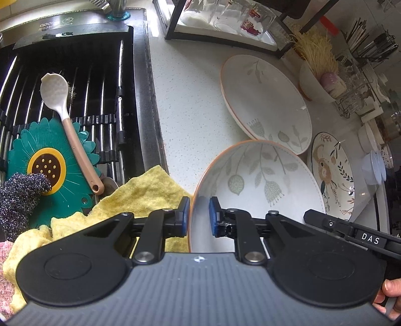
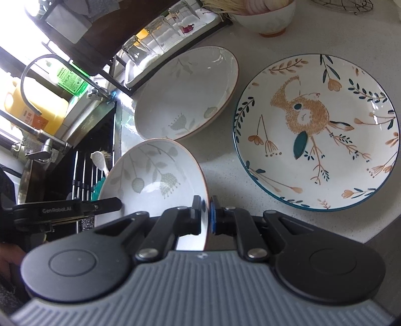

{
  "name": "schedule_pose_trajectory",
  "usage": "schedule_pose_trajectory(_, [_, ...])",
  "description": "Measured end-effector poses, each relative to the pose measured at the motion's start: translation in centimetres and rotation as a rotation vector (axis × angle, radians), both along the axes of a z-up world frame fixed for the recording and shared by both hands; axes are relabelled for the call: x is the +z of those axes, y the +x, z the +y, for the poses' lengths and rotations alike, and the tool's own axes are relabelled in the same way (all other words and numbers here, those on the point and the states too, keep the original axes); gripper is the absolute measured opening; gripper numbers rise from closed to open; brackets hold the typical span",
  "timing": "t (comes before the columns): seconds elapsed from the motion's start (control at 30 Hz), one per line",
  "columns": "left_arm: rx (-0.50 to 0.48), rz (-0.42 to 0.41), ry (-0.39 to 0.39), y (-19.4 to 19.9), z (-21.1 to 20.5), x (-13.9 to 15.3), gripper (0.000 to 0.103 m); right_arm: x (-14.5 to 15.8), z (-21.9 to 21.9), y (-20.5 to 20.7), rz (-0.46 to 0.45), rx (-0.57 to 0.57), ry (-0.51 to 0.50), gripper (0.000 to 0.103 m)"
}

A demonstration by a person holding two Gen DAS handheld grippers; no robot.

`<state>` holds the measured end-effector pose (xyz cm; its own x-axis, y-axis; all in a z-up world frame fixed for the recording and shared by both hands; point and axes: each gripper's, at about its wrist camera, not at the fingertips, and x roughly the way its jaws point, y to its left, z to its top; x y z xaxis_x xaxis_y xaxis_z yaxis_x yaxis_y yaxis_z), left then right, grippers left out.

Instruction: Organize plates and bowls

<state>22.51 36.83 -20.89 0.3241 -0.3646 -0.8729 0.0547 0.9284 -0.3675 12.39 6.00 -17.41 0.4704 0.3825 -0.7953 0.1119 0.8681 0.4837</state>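
A grey leaf-patterned plate with an orange rim (image 1: 253,180) is held tilted above the counter. My right gripper (image 2: 206,218) is shut on its right rim. My left gripper (image 1: 198,217) is open, its blue pads (image 1: 214,215) astride the same plate's left rim with a gap showing. The plate also shows in the right wrist view (image 2: 150,175). A second leaf-patterned plate (image 1: 265,100) lies flat behind it on the counter, also in the right wrist view (image 2: 185,92). A white plate with a bird picture and teal rim (image 2: 315,133) lies to the right.
The sink (image 1: 140,100) at the left holds a rack, a white spoon (image 1: 65,120), a teal flower mat and a scourer. A yellow cloth (image 1: 140,195) lies at its edge. A black rack with glasses (image 1: 225,20) stands behind. A bowl with straw (image 1: 315,72) stands at the back right.
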Motion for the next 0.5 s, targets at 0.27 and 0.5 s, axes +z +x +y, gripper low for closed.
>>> schedule_pose_trajectory(0.27, [0.056,-0.038,-0.056,0.2,0.3,2.8,0.019,1.9,-1.0,-0.6,-0.039,-0.004,0.047,0.010])
schedule_pose_trajectory(0.5, [0.049,-0.081,-0.054,0.5,-0.9,5.3,0.017,3.7,-2.1,0.3,-0.088,0.003,0.051,0.010])
